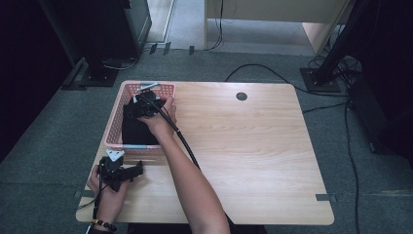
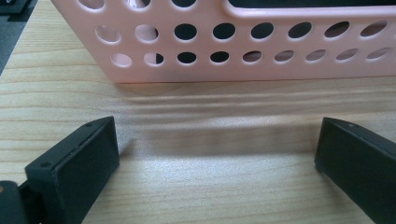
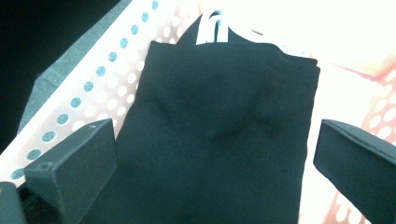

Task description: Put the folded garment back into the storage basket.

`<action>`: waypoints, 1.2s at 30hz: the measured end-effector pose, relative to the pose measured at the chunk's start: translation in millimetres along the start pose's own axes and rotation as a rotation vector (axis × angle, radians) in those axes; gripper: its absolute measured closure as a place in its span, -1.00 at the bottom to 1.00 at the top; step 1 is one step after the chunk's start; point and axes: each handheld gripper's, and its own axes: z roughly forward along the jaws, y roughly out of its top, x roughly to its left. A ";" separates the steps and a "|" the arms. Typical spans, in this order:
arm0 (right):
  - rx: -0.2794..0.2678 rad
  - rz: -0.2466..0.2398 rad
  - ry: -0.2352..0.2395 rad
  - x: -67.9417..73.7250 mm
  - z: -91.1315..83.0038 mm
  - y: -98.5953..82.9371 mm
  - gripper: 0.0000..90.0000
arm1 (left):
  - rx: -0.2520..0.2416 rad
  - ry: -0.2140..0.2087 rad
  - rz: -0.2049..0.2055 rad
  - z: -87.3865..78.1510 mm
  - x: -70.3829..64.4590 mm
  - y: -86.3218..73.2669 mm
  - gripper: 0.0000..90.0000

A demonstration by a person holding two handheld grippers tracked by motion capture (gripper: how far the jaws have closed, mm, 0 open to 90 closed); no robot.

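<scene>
Wooden table (image 1: pixel 253 146) — pink basket (image 1: pixel 115 122) at its left edge, black cloth (image 1: pixel 134 129) inside. Right gripper (image 3: pixel 215 154) over the cloth, jaws spread. Left gripper (image 2: pixel 217 154) beside the basket — jaws spread, empty.

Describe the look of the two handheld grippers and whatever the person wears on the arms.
Both the left gripper and the right gripper are black, with flat rectangular jaws. The left carries a grey three-cornered plate on top; a black cable trails from the right along the bare, sleeveless forearm. A dark beaded bracelet circles the left wrist.

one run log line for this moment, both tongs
right tongs: open, over black cloth in pink basket | left tongs: open, holding nothing, above table near basket's front wall | cloth not gripped
</scene>
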 end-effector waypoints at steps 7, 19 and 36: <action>-0.024 0.006 0.017 -5.7 -13.9 -1.5 -1.00 | 0.001 0.000 0.000 -0.1 0.0 0.0 -1.00; -0.053 0.021 -0.006 -28.6 -31.5 -11.2 -1.00 | 0.000 0.000 0.000 0.0 0.0 0.0 -1.00; -0.072 0.096 -0.062 -77.1 -48.6 -35.6 -1.00 | 0.002 0.000 -0.001 -0.2 -0.1 0.0 -1.00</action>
